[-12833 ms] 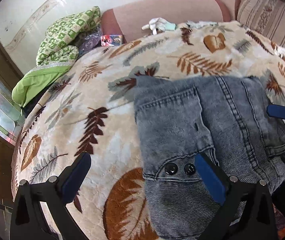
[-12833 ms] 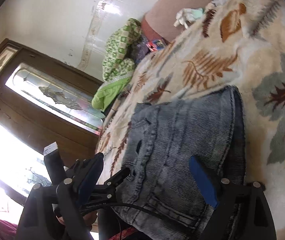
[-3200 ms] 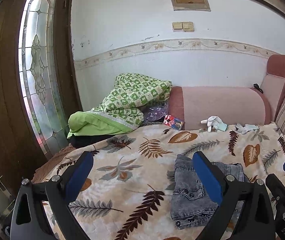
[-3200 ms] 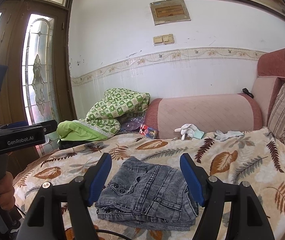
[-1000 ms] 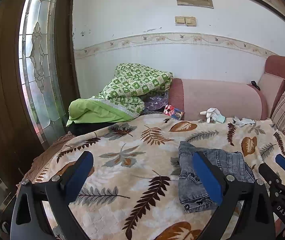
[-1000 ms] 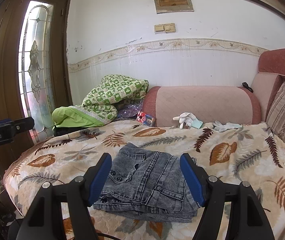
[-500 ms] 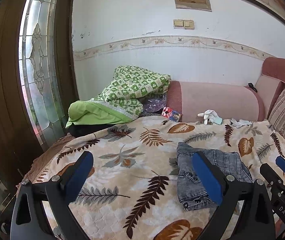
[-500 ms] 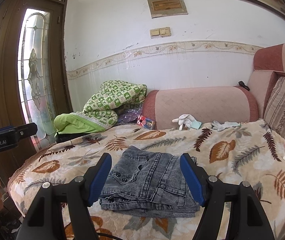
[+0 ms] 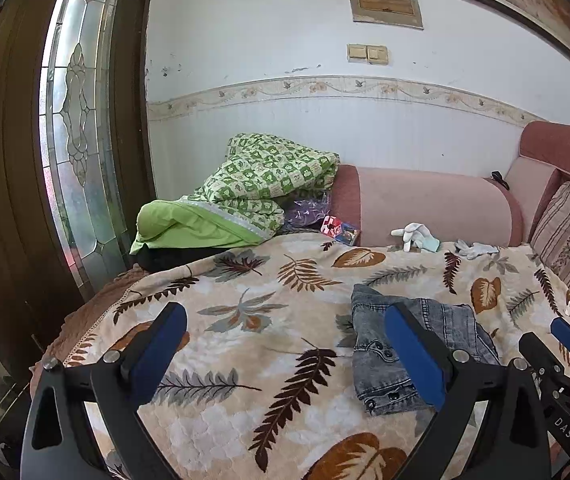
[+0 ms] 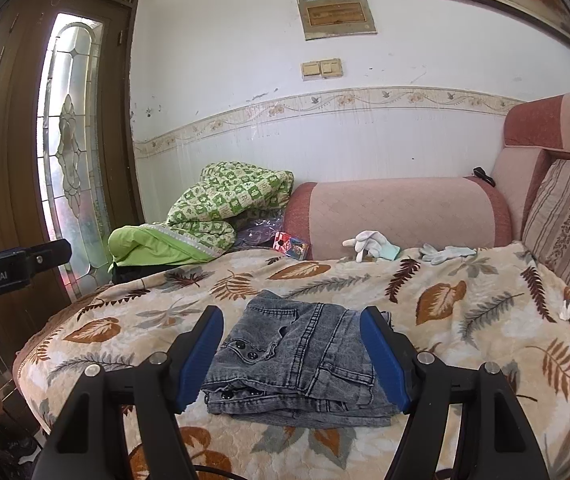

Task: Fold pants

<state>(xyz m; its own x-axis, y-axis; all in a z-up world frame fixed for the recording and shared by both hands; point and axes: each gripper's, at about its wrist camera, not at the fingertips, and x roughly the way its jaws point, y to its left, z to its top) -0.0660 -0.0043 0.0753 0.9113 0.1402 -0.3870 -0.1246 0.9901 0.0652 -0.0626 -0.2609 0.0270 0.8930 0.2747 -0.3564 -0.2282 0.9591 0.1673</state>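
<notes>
Across the sofa seat lies a leaf-print blanket [image 10: 465,320], and near its front edge sit the grey jeans [image 10: 297,356], folded into a compact stack. Behind them at eleven o'clock is a green quilt [image 10: 221,204]. Right hand-held gripper [image 10: 293,360] and left hand-held gripper [image 9: 281,356] both hang open and empty, short of the denim. A careless brush could slide the soft stack apart.

Both wrist cameras sit back from the bed, facing the far wall. Folded jeans [image 10: 297,356] lie at centre bottom of the right view, lower right of the left view.
</notes>
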